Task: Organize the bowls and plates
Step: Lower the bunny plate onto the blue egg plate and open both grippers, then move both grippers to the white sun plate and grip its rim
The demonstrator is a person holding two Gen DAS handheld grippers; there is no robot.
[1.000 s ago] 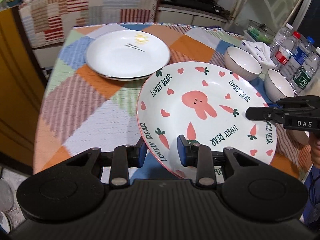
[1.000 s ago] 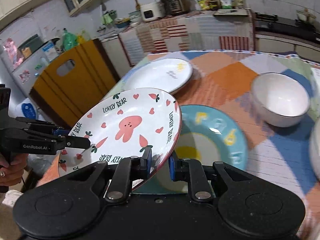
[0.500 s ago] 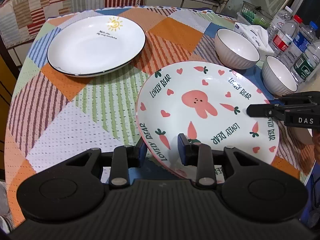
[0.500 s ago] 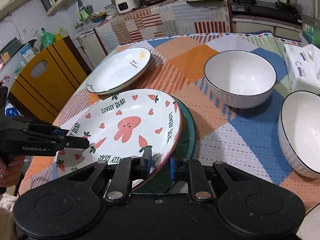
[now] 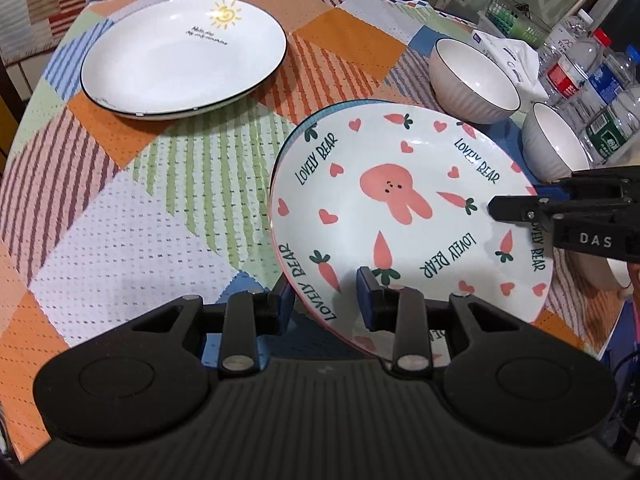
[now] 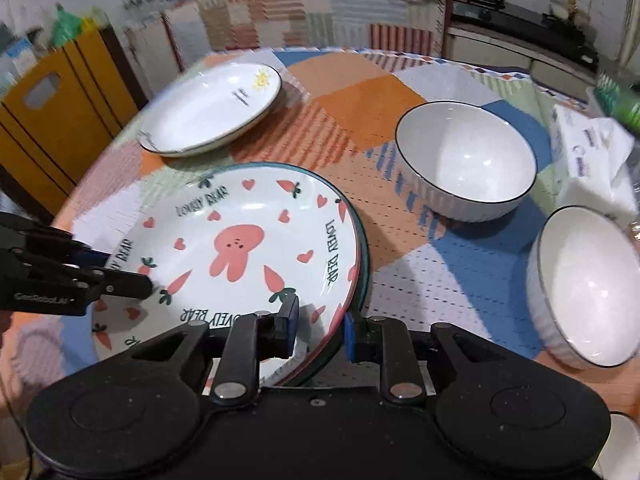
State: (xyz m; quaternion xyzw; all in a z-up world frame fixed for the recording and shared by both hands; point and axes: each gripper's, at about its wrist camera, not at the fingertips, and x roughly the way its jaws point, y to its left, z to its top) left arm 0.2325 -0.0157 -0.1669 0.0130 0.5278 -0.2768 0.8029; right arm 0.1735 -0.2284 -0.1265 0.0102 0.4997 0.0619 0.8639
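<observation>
The rabbit plate with carrots and hearts sits low over a teal-rimmed plate whose edge shows under it. My left gripper straddles its near-left rim, with the jaws spread around it. My right gripper straddles the opposite rim, with the jaws also spread. Each gripper shows in the other's view: the right gripper, the left gripper. A white sun plate lies at the far left. Two white bowls stand to the right, the second bowl nearer.
A patchwork cloth covers the round table. Water bottles and a tissue pack stand at the right edge. A yellow board stands beyond the table's left side. A stove counter runs along the back.
Both grippers have lowered the rabbit plate down onto the teal-rimmed plate. The jaws of both grippers have widened around the rim. The view has tilted further down toward the table.
</observation>
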